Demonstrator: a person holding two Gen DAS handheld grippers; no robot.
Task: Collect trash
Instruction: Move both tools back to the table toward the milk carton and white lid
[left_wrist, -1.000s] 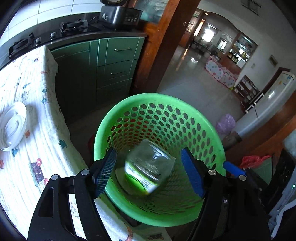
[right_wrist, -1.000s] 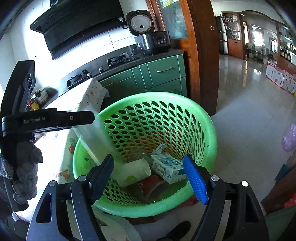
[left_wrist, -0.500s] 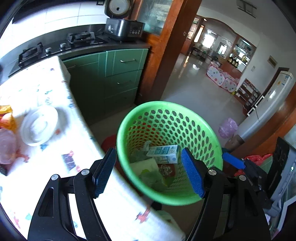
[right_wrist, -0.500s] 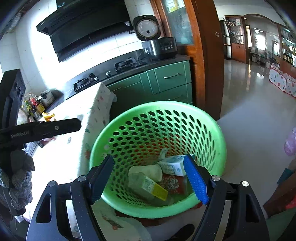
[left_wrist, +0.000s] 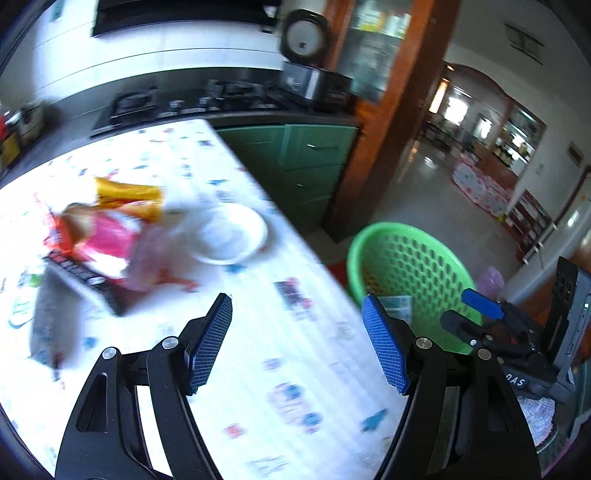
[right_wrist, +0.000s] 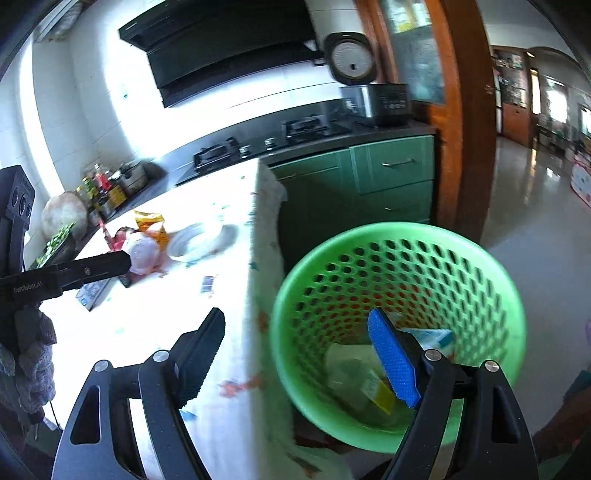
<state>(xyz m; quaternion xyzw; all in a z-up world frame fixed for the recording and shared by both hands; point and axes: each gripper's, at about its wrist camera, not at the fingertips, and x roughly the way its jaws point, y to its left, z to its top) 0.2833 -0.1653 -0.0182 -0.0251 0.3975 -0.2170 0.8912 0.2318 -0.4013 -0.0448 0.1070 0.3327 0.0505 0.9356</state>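
My left gripper (left_wrist: 295, 301) is open with nothing in it, over the patterned tablecloth (left_wrist: 295, 387); the view is blurred. Ahead of it on the table lie a yellow wrapper (left_wrist: 125, 195), a pink bag (left_wrist: 107, 236), a dark packet (left_wrist: 81, 275) and a white plate (left_wrist: 225, 236). The green basket (left_wrist: 406, 230) stands off the table's right edge, with a carton (left_wrist: 397, 304) inside. My right gripper (right_wrist: 295, 314) is open and holds nothing, straddling the table edge and the basket (right_wrist: 399, 226). A clear bottle (right_wrist: 358, 384) and the carton (right_wrist: 432, 338) lie in the basket.
Green cabinets (right_wrist: 391, 166) with a stove and a rice cooker (right_wrist: 376, 99) stand behind the table. A wooden door frame (right_wrist: 469, 110) and shiny floor lie to the right. A gloved hand (right_wrist: 26, 369) holds the left gripper at the far left.
The clear bottle dropped from between the left jaws into the basket. The left gripper then swung left over the table. The right gripper pulled back and up from the basket.
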